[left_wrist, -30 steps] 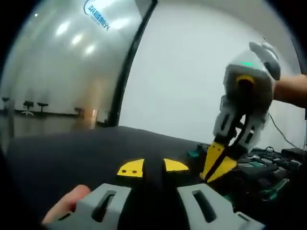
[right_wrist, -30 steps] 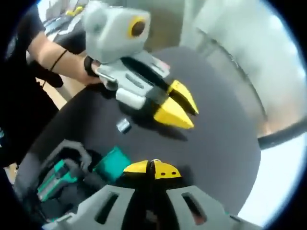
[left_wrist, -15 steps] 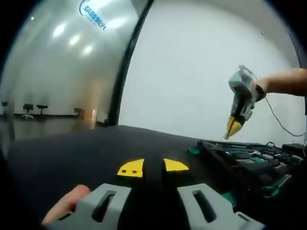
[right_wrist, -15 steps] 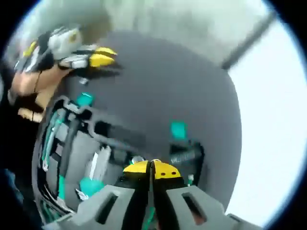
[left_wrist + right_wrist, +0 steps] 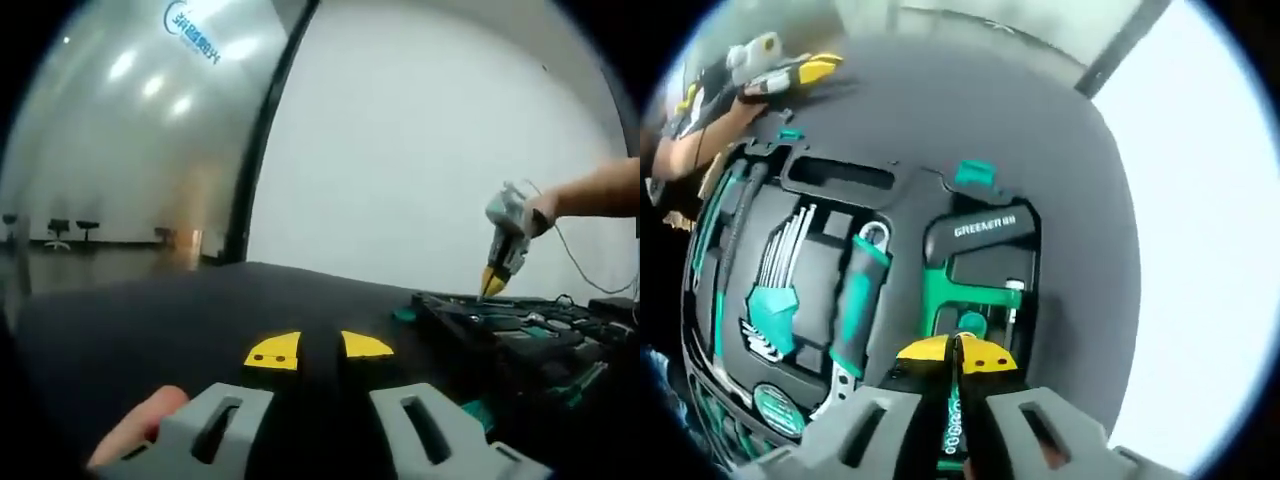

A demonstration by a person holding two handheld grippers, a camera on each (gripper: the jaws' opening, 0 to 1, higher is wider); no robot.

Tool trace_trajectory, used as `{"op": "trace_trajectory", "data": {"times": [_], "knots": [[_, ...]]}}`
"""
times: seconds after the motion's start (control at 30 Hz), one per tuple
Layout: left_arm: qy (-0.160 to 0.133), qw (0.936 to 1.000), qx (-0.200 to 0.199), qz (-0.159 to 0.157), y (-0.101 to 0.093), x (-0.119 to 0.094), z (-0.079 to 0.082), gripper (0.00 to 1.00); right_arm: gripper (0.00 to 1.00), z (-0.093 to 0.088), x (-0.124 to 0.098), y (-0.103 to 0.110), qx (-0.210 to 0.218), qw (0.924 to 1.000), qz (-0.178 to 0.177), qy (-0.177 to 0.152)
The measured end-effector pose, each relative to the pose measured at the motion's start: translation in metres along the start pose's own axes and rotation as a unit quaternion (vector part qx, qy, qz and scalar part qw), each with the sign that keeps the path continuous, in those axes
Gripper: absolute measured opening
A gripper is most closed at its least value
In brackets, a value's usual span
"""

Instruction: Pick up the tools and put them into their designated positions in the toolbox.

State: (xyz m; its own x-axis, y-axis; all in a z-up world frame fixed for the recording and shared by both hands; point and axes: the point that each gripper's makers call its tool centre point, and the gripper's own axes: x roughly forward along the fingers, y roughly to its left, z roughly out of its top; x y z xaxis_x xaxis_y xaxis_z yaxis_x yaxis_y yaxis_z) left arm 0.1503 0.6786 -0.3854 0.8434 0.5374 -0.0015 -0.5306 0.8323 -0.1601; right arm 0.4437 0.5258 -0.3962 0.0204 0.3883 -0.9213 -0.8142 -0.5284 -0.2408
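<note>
The toolbox (image 5: 820, 170) lies open on a dark surface (image 5: 1040, 130), its long axis running from the lower left of the right gripper view up toward the upper right; inside, a set of hex keys (image 5: 780, 270) fans out with the shafts pointing up the view and a teal holder at their lower end; just beside it an adjustable wrench (image 5: 855, 300) lies in its own recess, teal handle along the same line, the hanging loop at its upper end; further right a green-and-black tool labelled GREENER (image 5: 975, 270) sits in its compartment, its body also running up and down the view; a teal latch (image 5: 973, 174) stands at the box's far edge.

The right tongs (image 5: 957, 352) hang over the near end of that green tool, yellow tips pressed together with nothing between them; to the right of the box the surface is bare up to its curved edge.

In the left gripper view the left tongs (image 5: 318, 350) rest low over the dark surface, tips parted by a narrow dark gap, holding nothing; a fingertip (image 5: 135, 425) shows beside them; the toolbox (image 5: 520, 335) lies well to the right, bare surface between.
</note>
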Motion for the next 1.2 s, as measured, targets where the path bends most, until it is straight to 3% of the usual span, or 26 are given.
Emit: {"op": "trace_trajectory", "data": {"times": [0.17, 0.27, 0.5, 0.77, 1.03, 1.2], "knots": [[0.0, 1.0, 0.0, 0.0, -0.002, -0.003, 0.0, 0.14, 0.0, -0.009, 0.006, -0.005, -0.006, 0.9998, -0.004, 0.021], [0.001, 1.0, 0.001, 0.0, -0.003, -0.004, 0.0, 0.14, 0.0, -0.01, 0.003, 0.003, 0.001, 0.9997, -0.005, 0.022], [0.008, 1.0, -0.001, 0.0, -0.005, -0.005, -0.002, 0.14, 0.0, -0.014, 0.005, 0.0, 0.015, 0.9998, -0.002, 0.015], [0.021, 0.9997, 0.012, -0.002, -0.008, -0.005, -0.007, 0.14, 0.0, -0.016, 0.005, 0.008, 0.048, 0.9984, -0.028, 0.008], [0.022, 0.9994, 0.025, 0.002, -0.006, -0.003, -0.009, 0.14, 0.02, -0.016, 0.003, 0.009, 0.035, 0.9946, -0.098, -0.004], [0.022, 0.9994, 0.026, 0.002, -0.004, -0.002, -0.009, 0.14, 0.09, -0.015, 0.0, 0.007, 0.021, 0.9957, -0.09, -0.006]]}}
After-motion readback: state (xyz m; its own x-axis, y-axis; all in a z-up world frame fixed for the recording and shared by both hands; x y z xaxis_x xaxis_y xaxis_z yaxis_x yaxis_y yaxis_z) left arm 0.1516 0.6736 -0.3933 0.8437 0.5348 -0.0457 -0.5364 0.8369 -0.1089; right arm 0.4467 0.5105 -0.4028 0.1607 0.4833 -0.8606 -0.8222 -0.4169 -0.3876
